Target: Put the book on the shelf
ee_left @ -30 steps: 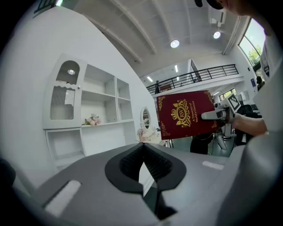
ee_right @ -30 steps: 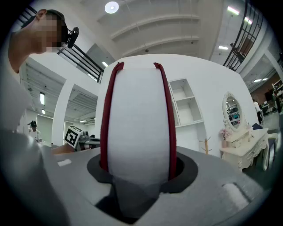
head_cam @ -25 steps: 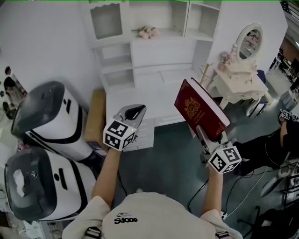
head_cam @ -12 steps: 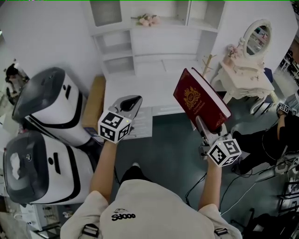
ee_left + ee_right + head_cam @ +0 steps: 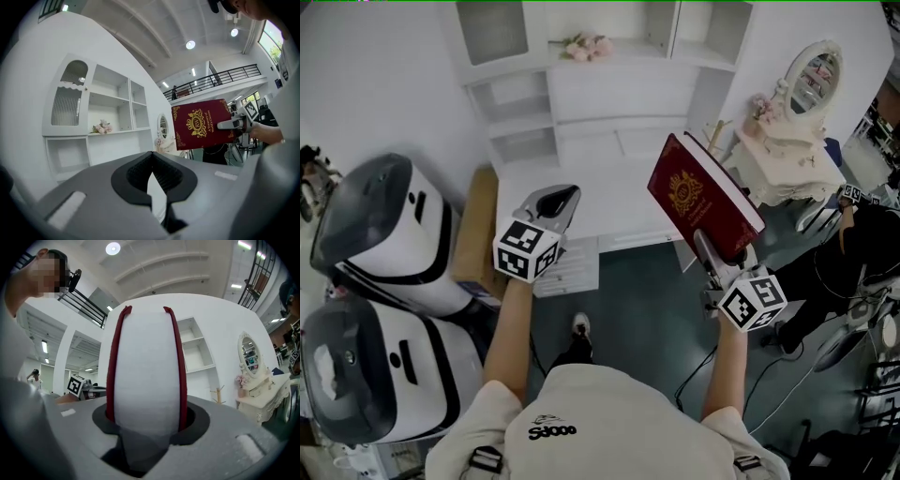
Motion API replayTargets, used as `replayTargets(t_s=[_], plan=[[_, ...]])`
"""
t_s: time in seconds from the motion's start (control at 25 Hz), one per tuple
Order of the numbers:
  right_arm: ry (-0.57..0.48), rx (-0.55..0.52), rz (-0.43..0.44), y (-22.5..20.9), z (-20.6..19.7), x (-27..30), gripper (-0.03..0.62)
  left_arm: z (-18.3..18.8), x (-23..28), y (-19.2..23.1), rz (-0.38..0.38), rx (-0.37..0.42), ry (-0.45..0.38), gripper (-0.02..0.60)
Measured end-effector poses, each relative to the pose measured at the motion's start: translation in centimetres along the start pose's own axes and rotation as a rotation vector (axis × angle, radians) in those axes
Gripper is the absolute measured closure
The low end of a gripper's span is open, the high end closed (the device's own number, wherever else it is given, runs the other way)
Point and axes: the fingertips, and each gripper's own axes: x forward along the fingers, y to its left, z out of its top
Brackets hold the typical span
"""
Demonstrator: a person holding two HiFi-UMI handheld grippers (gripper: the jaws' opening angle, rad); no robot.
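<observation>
A dark red hardcover book point(image 5: 703, 206) with a gold crest stands upright and tilted in my right gripper point(image 5: 717, 255), whose jaws are shut on its lower edge. In the right gripper view the book point(image 5: 145, 376) fills the middle, its white page block between red covers and clamped by the right gripper point(image 5: 146, 423). My left gripper point(image 5: 555, 202) is held out to the left of the book, shut and empty. The left gripper point(image 5: 151, 164) faces the white shelf unit point(image 5: 117, 117), with the book point(image 5: 201, 123) off to the right. The shelf unit point(image 5: 600, 94) stands ahead against the wall.
Two white-and-grey machines point(image 5: 384, 225) point(image 5: 375, 366) stand at the left, with a cardboard box point(image 5: 473, 234) beside them. A white dressing table with an oval mirror point(image 5: 787, 159) is at the right. Cables point(image 5: 806, 375) lie on the floor, and a person in black point(image 5: 862, 234) is at the right edge.
Both grippers and the person have moved forward towards the shelf unit, which now looks closer. A foot now shows on the floor. The book stays clamped in the right gripper.
</observation>
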Motion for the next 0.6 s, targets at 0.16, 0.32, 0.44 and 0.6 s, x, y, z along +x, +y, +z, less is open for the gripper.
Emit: replayTargets(t_s=[0.16,0.32,0.44,0.6], plan=[[-0.017,0.033,-0.015,-1.6,1.3,3.9,0.373,1.4,3.7,3.7,-0.024,0.012,-0.024,0.561],[-0.040,0.031,-0.045,-2.9,3.0,8.0,0.373,2.8,7.0,7.6,-0.050,0.039,-0.040,0.561],[-0.040,0.028,-0.065,-3.8,3.5,10.7,0.373,3.1,9.1,10.1,-0.062,0.031,-0.054,0.561],[-0.040,0.006,-0.089,-4.9,4.1,14.0,0.373,3.5,11.3,13.1,-0.083,0.036,-0.067,0.561]])
